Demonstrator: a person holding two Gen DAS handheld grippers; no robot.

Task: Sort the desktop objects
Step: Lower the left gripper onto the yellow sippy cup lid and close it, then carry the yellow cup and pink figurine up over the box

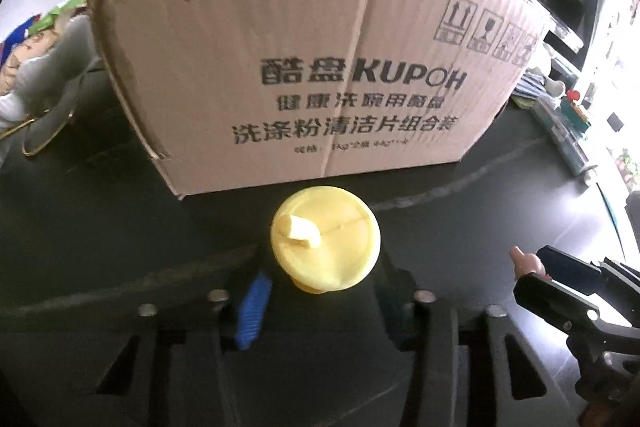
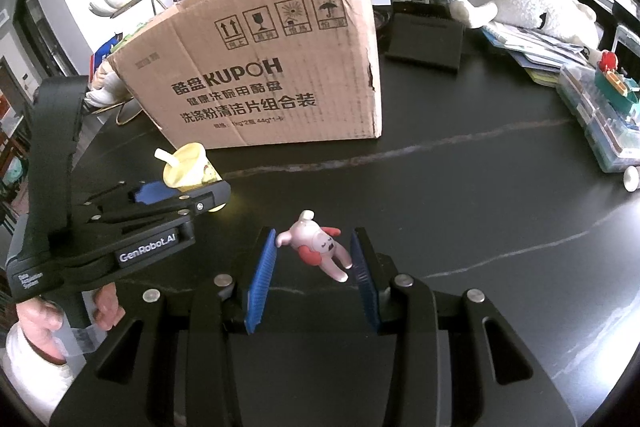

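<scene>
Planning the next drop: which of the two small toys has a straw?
The yellow cup in the left gripper; the pink figure has none.

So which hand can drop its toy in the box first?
Probably left: the left gripper grips the yellow cup right beside the cardboard box. The right gripper, holding the pink figure, sits farther back.

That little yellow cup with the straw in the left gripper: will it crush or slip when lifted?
The yellow cup looks like thin plastic, so it may flex under the left gripper. Its tapered wall could slide through the pads. It is probably light; the lidded top suggests no spilling.
</scene>
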